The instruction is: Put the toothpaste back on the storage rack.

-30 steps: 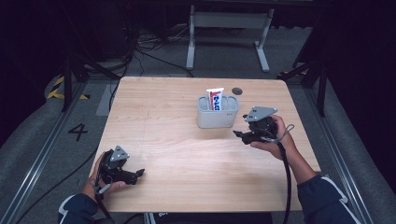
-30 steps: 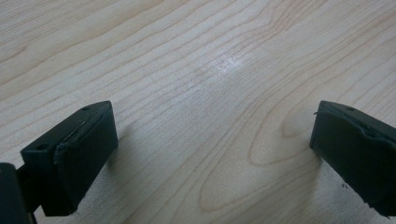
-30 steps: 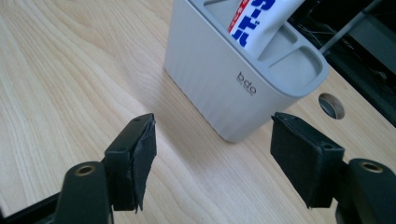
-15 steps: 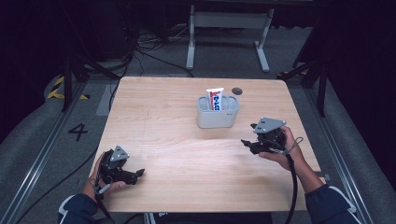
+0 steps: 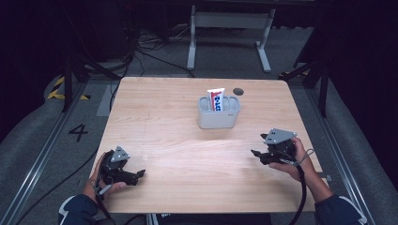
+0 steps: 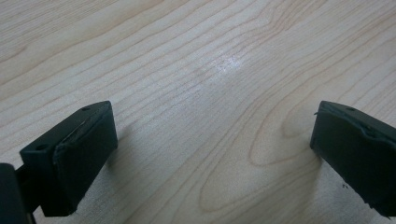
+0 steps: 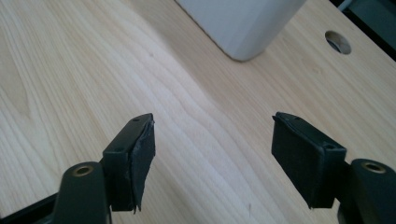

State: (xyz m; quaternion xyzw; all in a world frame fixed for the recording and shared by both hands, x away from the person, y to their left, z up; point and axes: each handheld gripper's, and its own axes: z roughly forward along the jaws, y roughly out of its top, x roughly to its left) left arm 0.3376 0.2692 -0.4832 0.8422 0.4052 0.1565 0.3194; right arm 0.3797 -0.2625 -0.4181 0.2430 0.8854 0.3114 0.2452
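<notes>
Now: right gripper (image 5: pixel 256 153), jaws apart and empty, sits nearer the table (image 5: pixel 159 122) edge, farther from holder (image 5: pixel 218 115); left gripper (image 5: pixel 138 174) unmoved, unclenched.

left gripper (image 5: pixel 136 175): low, jaws wide apart, nothing between them
right gripper (image 5: pixel 255 153): low, jaws apart, nothing between them

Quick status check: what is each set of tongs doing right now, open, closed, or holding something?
Left tongs: open, nothing between the jaws, over the light wooden table.
Right tongs: open, empty.
</notes>
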